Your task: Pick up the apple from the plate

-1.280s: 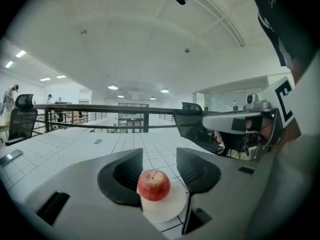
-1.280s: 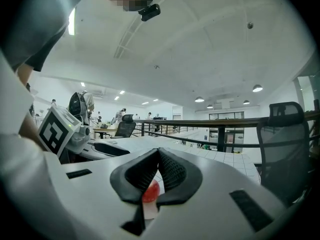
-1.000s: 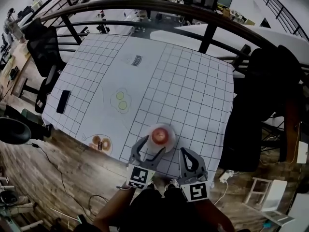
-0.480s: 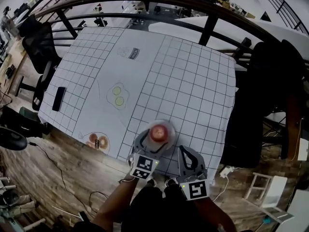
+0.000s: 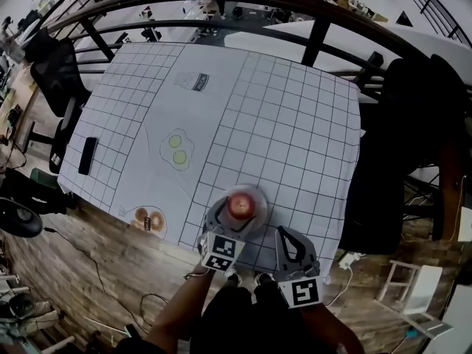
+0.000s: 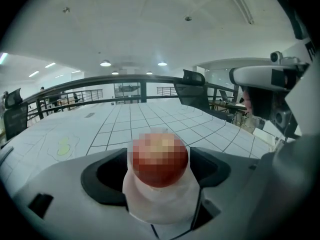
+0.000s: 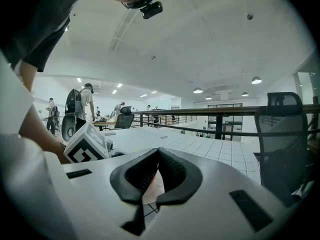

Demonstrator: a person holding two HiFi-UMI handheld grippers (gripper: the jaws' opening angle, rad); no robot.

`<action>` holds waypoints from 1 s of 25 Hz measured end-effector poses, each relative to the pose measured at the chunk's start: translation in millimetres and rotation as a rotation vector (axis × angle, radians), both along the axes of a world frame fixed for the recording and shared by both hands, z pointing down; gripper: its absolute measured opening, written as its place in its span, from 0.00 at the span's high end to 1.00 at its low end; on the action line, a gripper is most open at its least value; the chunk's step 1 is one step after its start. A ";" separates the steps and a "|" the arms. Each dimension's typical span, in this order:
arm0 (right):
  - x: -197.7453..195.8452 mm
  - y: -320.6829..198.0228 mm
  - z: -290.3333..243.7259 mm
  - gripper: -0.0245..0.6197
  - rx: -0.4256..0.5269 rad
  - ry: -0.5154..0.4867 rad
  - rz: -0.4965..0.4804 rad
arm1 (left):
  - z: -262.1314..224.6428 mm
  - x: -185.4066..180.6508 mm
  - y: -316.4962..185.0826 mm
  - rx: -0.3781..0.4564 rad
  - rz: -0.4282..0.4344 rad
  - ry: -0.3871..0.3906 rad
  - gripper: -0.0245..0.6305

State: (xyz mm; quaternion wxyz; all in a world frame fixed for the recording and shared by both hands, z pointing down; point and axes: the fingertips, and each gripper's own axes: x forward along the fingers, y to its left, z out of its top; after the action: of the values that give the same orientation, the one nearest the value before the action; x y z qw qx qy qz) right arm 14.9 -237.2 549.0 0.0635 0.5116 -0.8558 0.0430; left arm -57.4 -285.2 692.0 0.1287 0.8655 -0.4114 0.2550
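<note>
A red apple (image 5: 240, 206) sits on a small pale plate (image 5: 259, 197) near the front edge of the grid-printed tablecloth (image 5: 280, 124). My left gripper (image 5: 237, 215) reaches over the plate, and its jaws have just been opening. The apple (image 6: 160, 159) stands between the dark pads (image 6: 106, 179) with a gap on each side, so nothing grips it. The plate (image 6: 160, 209) shows pale beneath it. My right gripper (image 5: 287, 237) hangs at the table's front edge, right of the plate, shut with nothing in it (image 7: 157, 152).
A black flat device (image 5: 88, 155) lies at the table's left edge. Printed pictures mark the cloth: green slices (image 5: 177, 148) and brown rings (image 5: 147, 218). A dark railing (image 5: 317, 39) runs behind the table, with black chairs (image 5: 51, 72) to the left. People stand far off in the right gripper view.
My left gripper has come down and forward, so its open jaws now flank the apple on the plate. The right gripper has sunk slightly.
</note>
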 end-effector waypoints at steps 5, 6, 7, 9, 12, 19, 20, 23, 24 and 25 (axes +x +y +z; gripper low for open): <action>6.9 0.9 0.9 0.93 -0.005 0.005 0.007 | 2.3 0.7 -5.4 -0.003 0.011 -0.017 0.38; 8.0 0.9 0.7 0.93 -0.004 0.006 0.007 | 2.3 0.9 -6.6 -0.004 0.013 -0.019 0.38; 9.2 0.9 0.9 0.93 -0.005 0.009 0.007 | 2.4 1.3 -7.5 -0.005 0.016 -0.021 0.38; 10.8 1.3 1.2 0.93 -0.006 0.008 0.007 | 2.4 1.7 -7.7 -0.008 0.019 -0.024 0.38; 10.2 2.7 0.6 0.93 0.000 0.003 0.005 | 2.8 0.5 -4.4 -0.009 0.023 -0.027 0.38; 16.8 6.5 -0.5 0.93 -0.008 -0.001 0.020 | -32.2 -1.0 -9.9 0.068 -0.001 0.021 0.38; 19.8 7.7 0.8 0.93 -0.011 0.002 0.026 | -39.9 -0.7 -11.1 0.078 -0.003 0.025 0.38; 26.3 10.7 3.6 0.93 -0.019 0.008 0.039 | -60.9 -2.4 -11.6 0.096 -0.010 0.031 0.38; 27.3 11.5 2.7 0.93 -0.017 0.010 0.042 | -68.0 -3.1 -10.7 0.099 -0.011 0.034 0.38; 28.1 12.1 0.8 0.93 -0.013 0.011 0.044 | -75.5 -3.4 -9.3 0.103 -0.012 0.036 0.38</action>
State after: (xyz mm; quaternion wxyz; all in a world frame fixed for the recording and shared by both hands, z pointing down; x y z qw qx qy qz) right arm 43.0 -225.1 549.7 0.0708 0.5303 -0.8436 0.0471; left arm -60.8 -294.5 616.4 0.0927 0.8730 -0.4267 0.2171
